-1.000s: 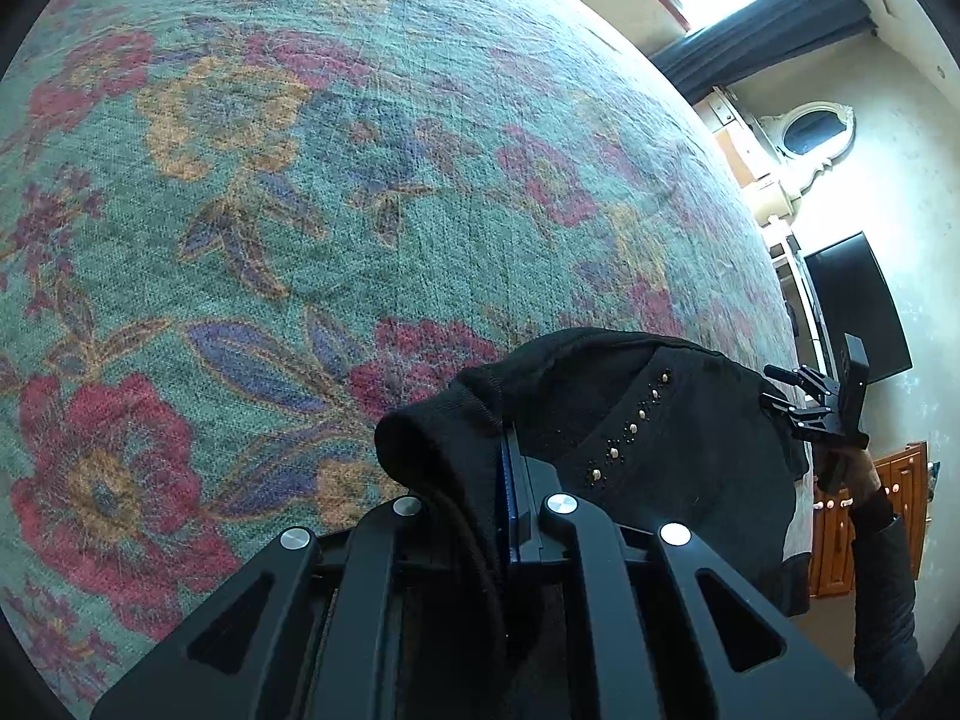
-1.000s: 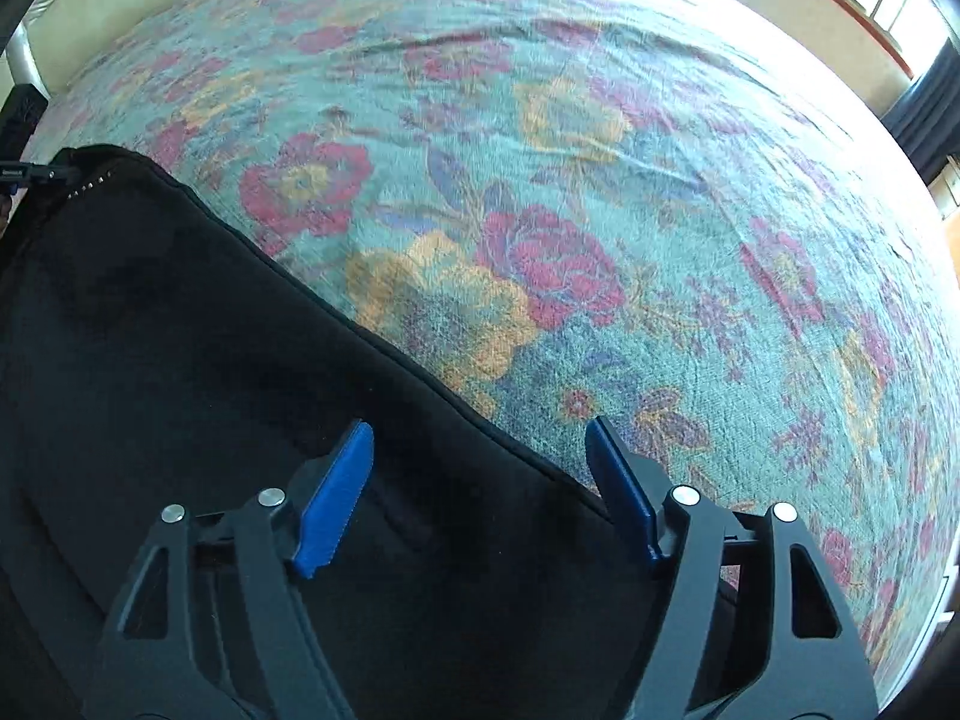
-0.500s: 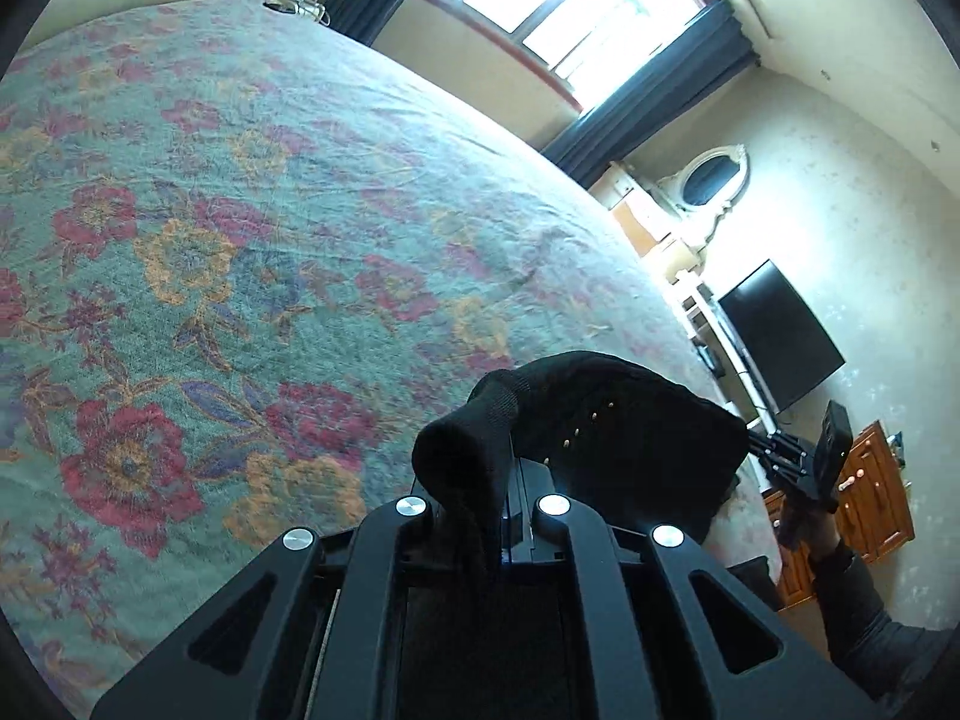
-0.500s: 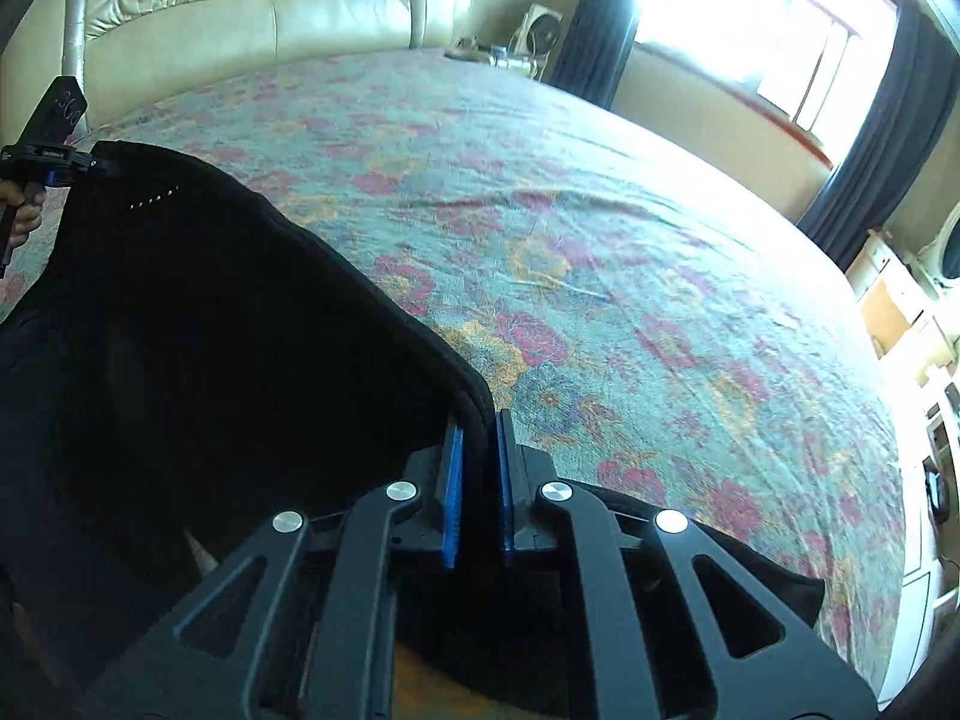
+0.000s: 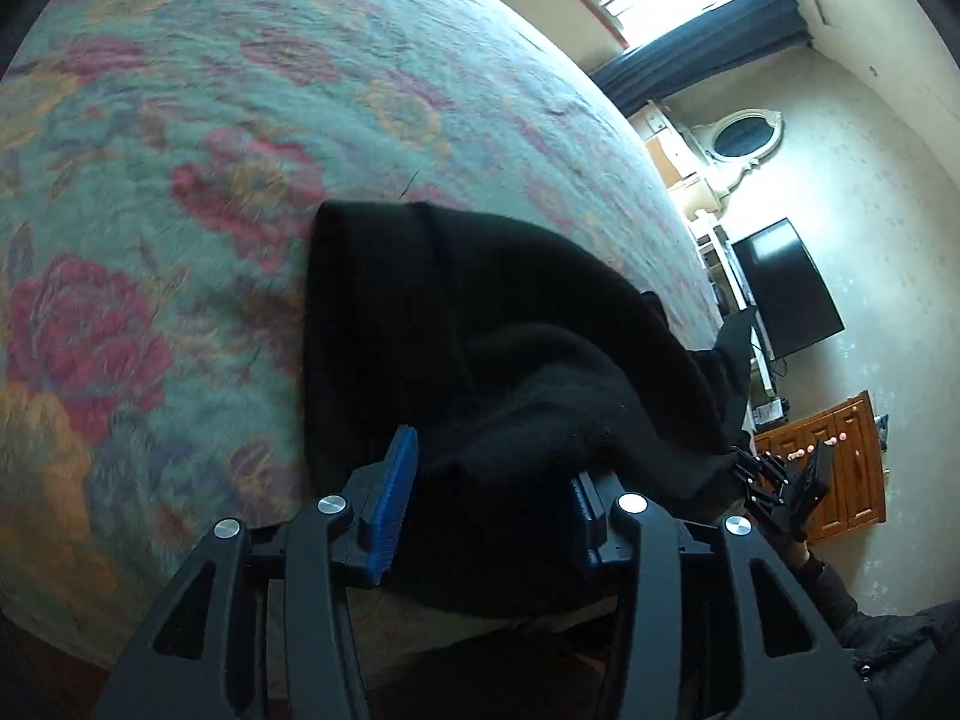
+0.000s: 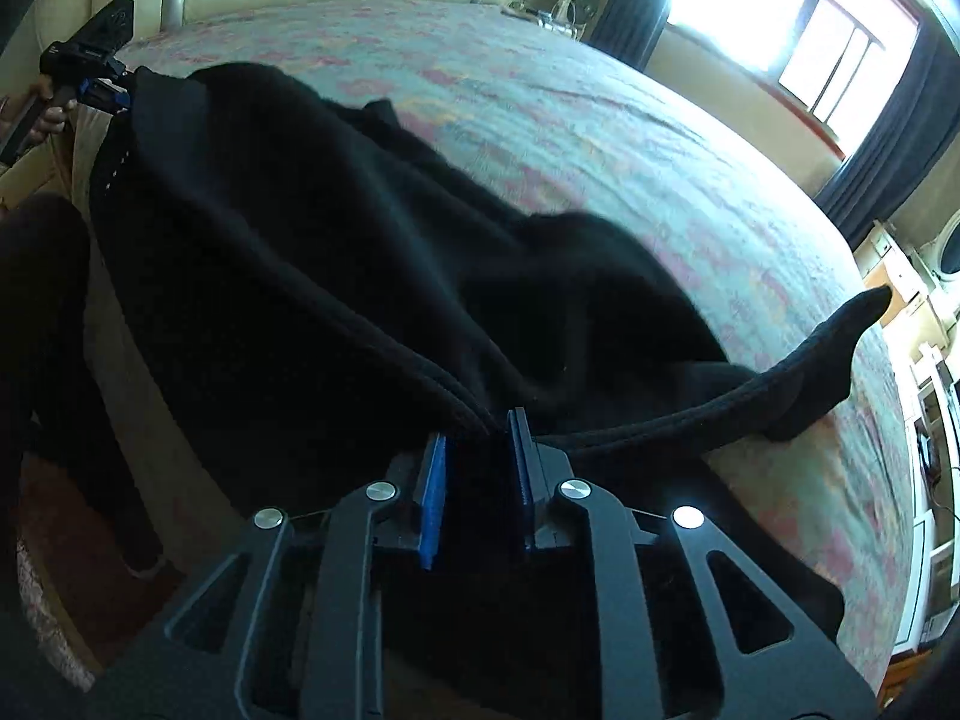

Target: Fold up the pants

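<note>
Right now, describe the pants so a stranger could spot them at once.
Start at the big bed under its teal floral bedspread. At its near edge, a black heap is draped over the side: the pants. They are the only plain dark fabric on that patterned cover, with a row of small studs along one edge.

I see the black pants [image 5: 480,312] lying in a loose, rumpled heap near the edge of the bed [image 5: 180,192], on its green floral cover. The fabric is thick, soft and dark, piled in heavy folds rather than flat. From my left camera one rounded, doubled-over end reaches farthest onto the bed. From my right camera a corded edge of the pants [image 6: 336,252] runs diagonally across the heap, a short row of small pale studs shows at the far left, and one narrow end sticks out to the right, over the cover.
</note>
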`<act>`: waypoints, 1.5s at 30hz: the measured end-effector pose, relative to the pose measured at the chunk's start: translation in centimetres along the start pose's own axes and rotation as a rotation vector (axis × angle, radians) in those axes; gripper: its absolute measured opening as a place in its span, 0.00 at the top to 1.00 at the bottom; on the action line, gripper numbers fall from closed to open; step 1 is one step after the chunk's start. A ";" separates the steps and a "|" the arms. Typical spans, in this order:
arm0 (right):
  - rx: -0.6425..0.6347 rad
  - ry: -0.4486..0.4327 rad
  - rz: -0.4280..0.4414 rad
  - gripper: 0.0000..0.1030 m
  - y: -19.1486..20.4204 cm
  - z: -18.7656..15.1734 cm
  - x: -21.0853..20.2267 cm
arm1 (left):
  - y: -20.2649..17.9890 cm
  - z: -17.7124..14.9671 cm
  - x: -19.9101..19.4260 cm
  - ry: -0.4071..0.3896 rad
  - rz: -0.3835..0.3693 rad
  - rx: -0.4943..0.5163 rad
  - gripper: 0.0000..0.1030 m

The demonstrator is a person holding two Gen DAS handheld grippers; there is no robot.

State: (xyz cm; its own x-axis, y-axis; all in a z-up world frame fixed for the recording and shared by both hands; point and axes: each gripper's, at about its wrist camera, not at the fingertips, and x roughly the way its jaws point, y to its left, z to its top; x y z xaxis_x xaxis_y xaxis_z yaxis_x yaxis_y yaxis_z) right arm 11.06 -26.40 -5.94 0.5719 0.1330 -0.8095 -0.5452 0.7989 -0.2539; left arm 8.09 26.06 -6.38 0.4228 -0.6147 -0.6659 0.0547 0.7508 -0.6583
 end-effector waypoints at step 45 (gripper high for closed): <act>1.452 -0.194 0.408 0.92 -9.9 -10.6 -0.2 | -2.0 -3.1 1.0 -0.435 0.031 -0.488 0.89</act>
State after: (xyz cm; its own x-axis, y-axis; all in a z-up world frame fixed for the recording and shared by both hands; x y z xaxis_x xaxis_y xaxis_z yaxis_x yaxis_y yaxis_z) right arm 9.85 -40.57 -8.87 0.6684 0.4610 -0.5837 0.3095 0.5412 0.7819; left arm 5.60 23.22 -6.82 0.7506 -0.3639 -0.5515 -0.3367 0.5076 -0.7931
